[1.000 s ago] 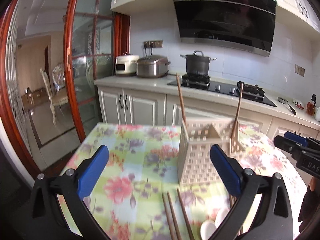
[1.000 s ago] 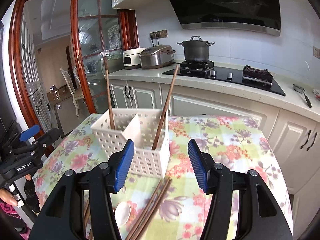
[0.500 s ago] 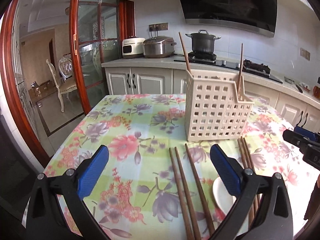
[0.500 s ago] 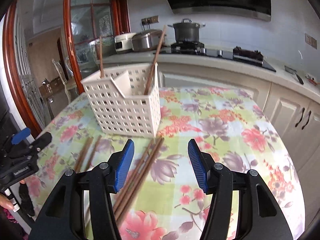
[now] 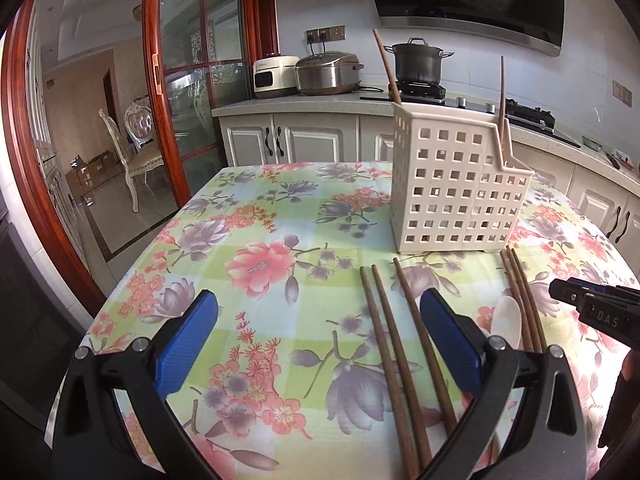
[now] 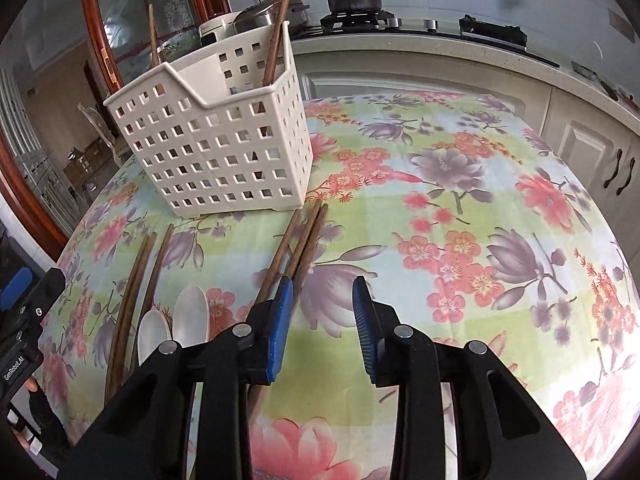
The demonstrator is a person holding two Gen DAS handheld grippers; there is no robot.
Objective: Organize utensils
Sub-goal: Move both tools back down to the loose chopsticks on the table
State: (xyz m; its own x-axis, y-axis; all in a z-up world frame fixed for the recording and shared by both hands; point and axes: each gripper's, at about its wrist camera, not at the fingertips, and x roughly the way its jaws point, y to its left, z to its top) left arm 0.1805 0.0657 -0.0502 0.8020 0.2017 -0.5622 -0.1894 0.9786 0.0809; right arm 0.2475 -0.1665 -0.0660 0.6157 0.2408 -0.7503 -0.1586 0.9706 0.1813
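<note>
- We've got our left gripper (image 5: 318,334) low over the floral counter (image 5: 256,216) with its jaws spread wide and just tablecloth in the gap.
- Three brown chopsticks (image 5: 394,352) lie flat on the cloth; two run up through the right part of that gap and the third sits right against the inside of the right jaw.
- Straight ahead of the left jaws, a bit right, stands the white slotted utensil holder (image 5: 452,192), with one chopstick poking up from each of its two compartments.
- Past the right jaw of that gripper there's another bundle of chopsticks (image 5: 524,300) beside a white spoon (image 5: 505,316).
- Our right gripper (image 6: 322,312) is tilted down at the cloth and its jaws are closing. We see only flowers between the blue pads.
- That same bundle (image 6: 304,236) touches or slips under the outer side of its left jaw; we can't tell which.
- Further left of the right jaws lie two white spoons (image 6: 190,316), side by side, and beyond them the three loose chopsticks.
- The holder sits ahead-left of the right jaws, just past the bundle's tips.
</note>
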